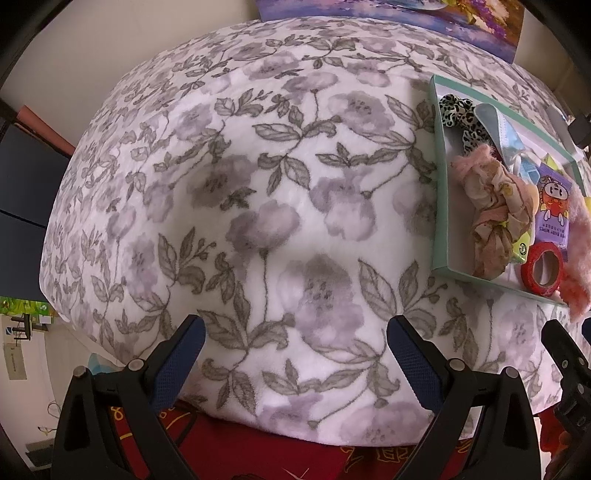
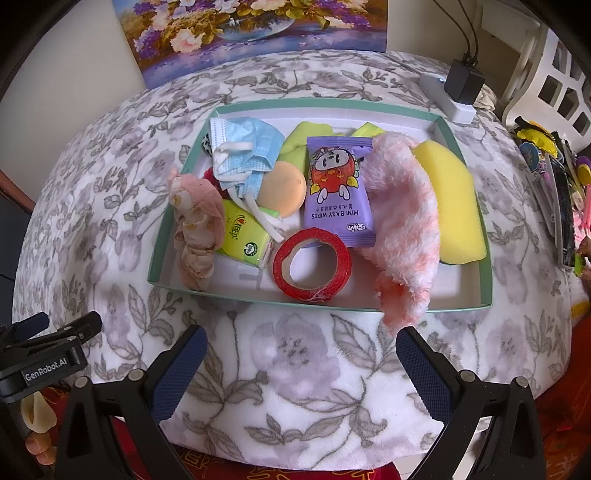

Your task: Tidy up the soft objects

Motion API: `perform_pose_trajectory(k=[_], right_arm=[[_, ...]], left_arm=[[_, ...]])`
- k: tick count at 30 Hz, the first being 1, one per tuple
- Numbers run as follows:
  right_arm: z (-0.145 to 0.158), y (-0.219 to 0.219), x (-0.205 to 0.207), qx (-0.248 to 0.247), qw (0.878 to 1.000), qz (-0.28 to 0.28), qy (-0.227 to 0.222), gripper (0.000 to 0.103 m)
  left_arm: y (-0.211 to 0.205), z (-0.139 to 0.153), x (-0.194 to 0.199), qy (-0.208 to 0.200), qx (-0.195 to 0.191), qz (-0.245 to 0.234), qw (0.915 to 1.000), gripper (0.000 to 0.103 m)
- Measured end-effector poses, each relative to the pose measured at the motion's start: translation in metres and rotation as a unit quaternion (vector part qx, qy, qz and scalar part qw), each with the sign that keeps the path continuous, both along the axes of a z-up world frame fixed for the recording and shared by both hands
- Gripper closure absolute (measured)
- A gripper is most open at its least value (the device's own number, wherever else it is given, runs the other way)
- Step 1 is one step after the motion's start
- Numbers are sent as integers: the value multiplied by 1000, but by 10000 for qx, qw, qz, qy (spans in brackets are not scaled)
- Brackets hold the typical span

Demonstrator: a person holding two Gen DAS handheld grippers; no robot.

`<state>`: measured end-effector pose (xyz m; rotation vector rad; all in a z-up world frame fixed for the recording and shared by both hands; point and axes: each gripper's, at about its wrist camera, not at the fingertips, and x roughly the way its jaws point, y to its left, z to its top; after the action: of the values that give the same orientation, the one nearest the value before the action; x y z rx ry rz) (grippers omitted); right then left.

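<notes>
A shallow teal-rimmed tray [image 2: 484, 236] lies on the floral blanket [image 2: 295, 362] and holds soft items: a pink fluffy cloth [image 2: 402, 229] draped over its near rim, a yellow sponge [image 2: 452, 199], a purple baby-wipes pack [image 2: 336, 192], a red tape roll [image 2: 312, 264], a blue face mask [image 2: 245, 155], a pink floral scrunchie [image 2: 197, 229] and a green tissue pack [image 2: 242, 236]. My right gripper [image 2: 301, 363] is open, just short of the tray's near rim. My left gripper [image 1: 295, 352] is open over bare blanket, left of the tray [image 1: 441, 177]; a leopard-print scrunchie [image 1: 460, 114] shows there.
A flower painting [image 2: 255, 33] leans against the wall behind the table. A white power strip with a black adapter [image 2: 463, 83] sits at the back right. Assorted small items [image 2: 554, 184] lie at the right edge. The blanket's left half [image 1: 221, 184] is bare.
</notes>
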<state>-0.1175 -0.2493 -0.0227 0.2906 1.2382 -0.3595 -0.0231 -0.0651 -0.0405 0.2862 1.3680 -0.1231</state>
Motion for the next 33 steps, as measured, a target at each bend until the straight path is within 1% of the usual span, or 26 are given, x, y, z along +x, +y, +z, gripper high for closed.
perform_pose_trajectory(k=[33], right_arm=[[-2,1,1,5,10000,19,8,0]], left_arm=[[1,-2,3,25,97,84,9999,4]])
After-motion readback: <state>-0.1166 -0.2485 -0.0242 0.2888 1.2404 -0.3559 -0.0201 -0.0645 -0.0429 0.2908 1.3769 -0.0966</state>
